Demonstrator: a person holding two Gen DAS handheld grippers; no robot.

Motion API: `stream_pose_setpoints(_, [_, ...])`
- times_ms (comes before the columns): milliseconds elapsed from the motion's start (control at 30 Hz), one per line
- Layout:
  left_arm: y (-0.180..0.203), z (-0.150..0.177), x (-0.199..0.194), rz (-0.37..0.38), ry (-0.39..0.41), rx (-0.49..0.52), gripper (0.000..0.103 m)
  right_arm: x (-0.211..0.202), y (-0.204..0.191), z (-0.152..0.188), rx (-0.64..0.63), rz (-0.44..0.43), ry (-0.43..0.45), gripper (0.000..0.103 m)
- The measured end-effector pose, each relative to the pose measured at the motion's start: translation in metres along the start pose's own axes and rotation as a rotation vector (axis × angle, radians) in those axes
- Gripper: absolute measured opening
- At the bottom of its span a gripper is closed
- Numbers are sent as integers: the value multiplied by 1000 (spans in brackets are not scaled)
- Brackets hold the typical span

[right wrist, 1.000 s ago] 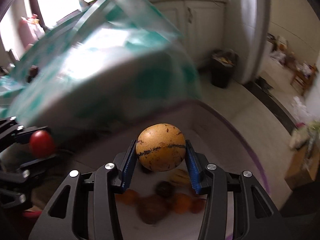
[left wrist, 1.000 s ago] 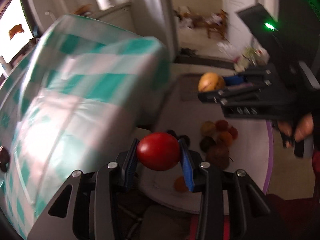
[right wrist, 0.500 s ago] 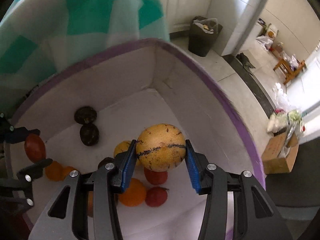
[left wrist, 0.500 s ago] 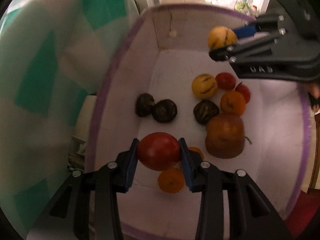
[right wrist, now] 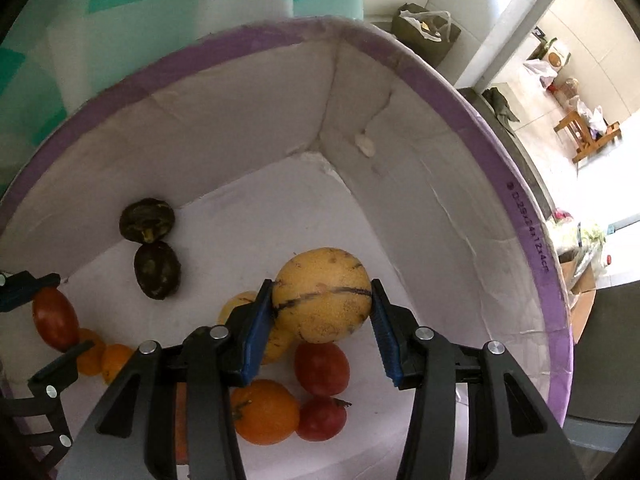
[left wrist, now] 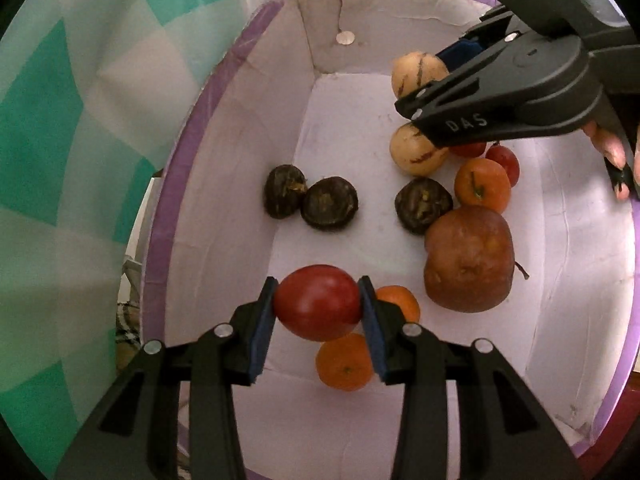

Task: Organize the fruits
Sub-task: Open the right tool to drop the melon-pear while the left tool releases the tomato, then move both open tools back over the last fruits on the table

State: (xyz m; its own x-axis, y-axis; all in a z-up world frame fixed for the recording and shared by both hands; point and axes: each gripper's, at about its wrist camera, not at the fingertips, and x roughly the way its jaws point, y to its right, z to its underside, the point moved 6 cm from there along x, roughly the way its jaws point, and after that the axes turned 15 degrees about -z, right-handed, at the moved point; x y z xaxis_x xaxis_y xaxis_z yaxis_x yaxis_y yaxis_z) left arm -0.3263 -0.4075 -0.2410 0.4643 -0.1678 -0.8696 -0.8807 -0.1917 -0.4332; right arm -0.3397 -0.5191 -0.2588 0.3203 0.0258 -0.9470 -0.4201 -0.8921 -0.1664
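The left gripper (left wrist: 318, 304) has its blue pads pressed on either side of a smooth red tomato (left wrist: 318, 302), the jaws parted only as wide as that fruit; they have just been easing open a little with the tomato still between them. The right gripper (right wrist: 322, 306) is clamped in the same way on a round yellow melon with dark stripes (right wrist: 322, 294); its jaws have also just loosened slightly, the melon still touching both pads. Both grippers point steeply down into the box (left wrist: 224, 92), a white cardboard carton with a purple rim.

The tomato hangs near the box's near wall, above two small oranges (left wrist: 346, 366) lying on the floor. The held melon hangs toward the far right corner, over a second striped yellow melon (left wrist: 416, 152) and a cluster of small red fruits (right wrist: 322, 368) and an orange one with a green stem (right wrist: 266, 412).

Three dark, wrinkled, roundish fruits (left wrist: 310, 198) lie mid-floor, two touching each other near the left wall and one beside a large, dull brown-red fruit with a thin stalk (left wrist: 468, 260). The floor is bare along the far wall, in the near right corner and along the right wall. A checked green and white cloth (left wrist: 80, 120) hangs just outside the left wall. Fingertips of a hand (left wrist: 610, 152) show at the right edge of the left wrist view.
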Motion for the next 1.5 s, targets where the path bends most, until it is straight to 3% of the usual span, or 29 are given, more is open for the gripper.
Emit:
stream_pose_setpoints(67, [-1,0,-5,-8,17,-7,50,-4,1,-3,10,-7,17,51])
stream_pose_setpoints(167, [-2,0,-9,-16,37,-16,63,-9,6,-5,23,-30,41,65])
stream_pose_setpoints(233, [-3,0,-13,-27,54,-22,74,-13,5,-4,23,-29,47,66])
stream_pose_setpoints(467, [-10,0,-29,-41,107,-48,79,-32,1,6,31,-29,70,73])
stream_pose_setpoints(733, [-24,-12,-81,47,229,-157,92,-69,-4,23,41,-3,91,83])
stream_pose_setpoints(1033, [-37,-8,-139,110,335,-206,94,-122,-19,13,0,39,126,85])
stream_pose_setpoints(1200, [-67,5,-174,92,443,-271,96,-182,-53,-7,-77,75,272,85])
stream_pose_setpoints(1367, [-128,31,-200,-16,547,-406,101,-232,-119,-36,-216,-14,471,87])
stream_pose_setpoints(1500, [-187,62,-198,-76,547,-546,101,-246,-166,-58,-271,-69,555,87])
